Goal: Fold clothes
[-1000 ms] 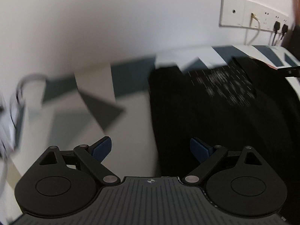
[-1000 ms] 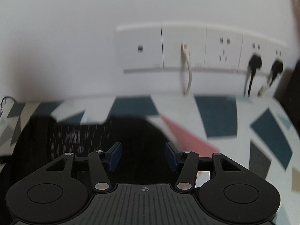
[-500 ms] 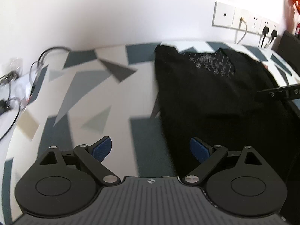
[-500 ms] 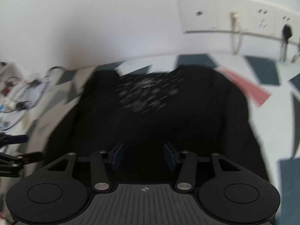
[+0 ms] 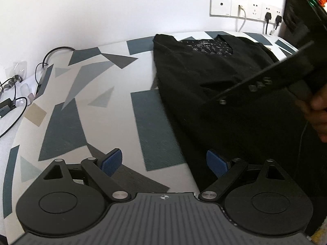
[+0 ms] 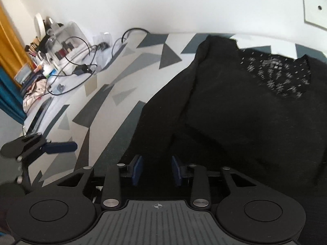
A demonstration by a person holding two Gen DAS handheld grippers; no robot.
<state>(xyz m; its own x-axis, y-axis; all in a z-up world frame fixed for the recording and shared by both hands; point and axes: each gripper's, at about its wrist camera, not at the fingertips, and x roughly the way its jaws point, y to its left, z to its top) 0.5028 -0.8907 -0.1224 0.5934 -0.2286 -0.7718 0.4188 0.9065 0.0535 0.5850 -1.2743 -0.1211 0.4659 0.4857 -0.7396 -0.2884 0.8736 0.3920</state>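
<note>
Repositioning both claws for the next fold of the black garment (image 5: 204,85), lying spread on the patterned surface (image 5: 106,106) toward the wall, speckled print panel (image 6: 278,75) near its far end, one flap already looking doubled over along the near-left side. Left claw (image 5: 164,162) hovering wide open, holding nothing, straddling the garment's left edge: one pad over bare surface, the other over black cloth. Right claw (image 6: 156,170) hanging over the cloth near its lower left part, jaws just been closing, now partly closed with a clear gap; cloth lying under the gap but cannot tell whether any is pinched yet, looks empty. Right claw also crossing the left wrist view from the right, gripped by a hand (image 5: 316,110). Next move likely calling for: dropping each claw onto an edge or corner, pinching a single layer cleanly, then lifting and carrying across together. Cables (image 6: 77,65) and clutter at far left staying well apart from the work.
</note>
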